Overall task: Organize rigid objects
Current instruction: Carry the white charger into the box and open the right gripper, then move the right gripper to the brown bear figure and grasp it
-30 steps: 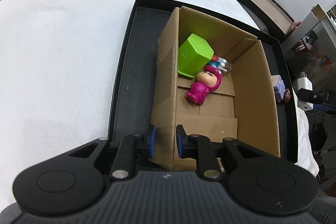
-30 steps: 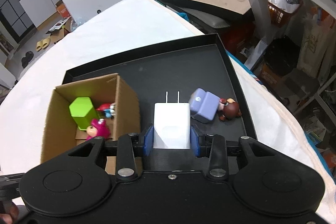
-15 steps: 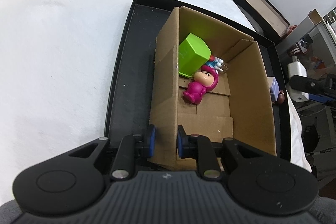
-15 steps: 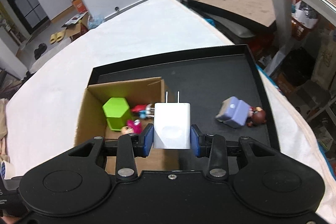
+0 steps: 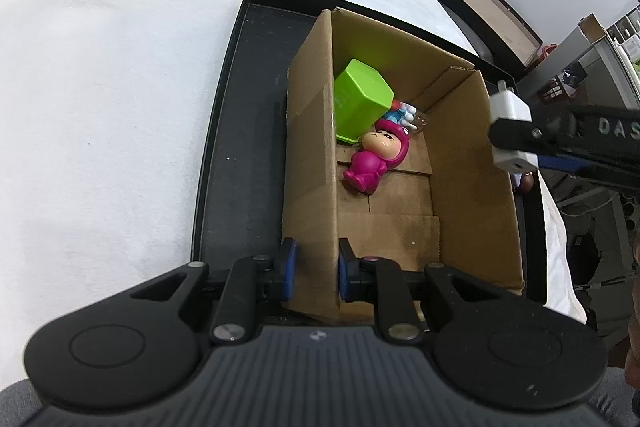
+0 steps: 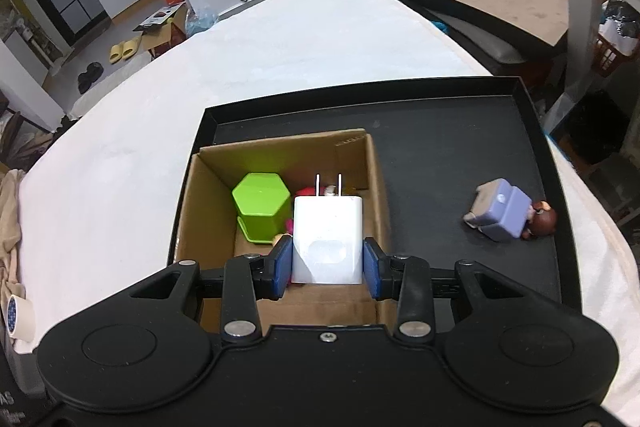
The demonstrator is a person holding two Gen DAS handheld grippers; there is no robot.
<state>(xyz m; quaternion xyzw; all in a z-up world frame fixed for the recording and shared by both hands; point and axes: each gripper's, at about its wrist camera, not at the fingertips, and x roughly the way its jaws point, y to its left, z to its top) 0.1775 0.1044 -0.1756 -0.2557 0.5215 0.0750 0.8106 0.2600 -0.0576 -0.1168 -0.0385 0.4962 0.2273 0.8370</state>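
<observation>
Carried sideways from above the black tray's bare floor, the white plastic two-pronged wall charger [image 6: 327, 239] now hangs over the open brown cardboard box [image 6: 382, 187]. It sits squarely between the blue pads [image 6: 281, 268] of the right gripper [image 6: 326, 269], which clamp its flat sides, prongs pointing away from the camera. Below it in the box lie a lime-green hexagonal plastic cup [image 6: 261, 206] and a magenta doll figurine [image 5: 374, 163]. The left gripper [image 5: 313, 269] pinches the box's near side wall, one pad on each face. A lavender block toy [image 6: 500, 215] stays on the black tray [image 6: 460, 131].
</observation>
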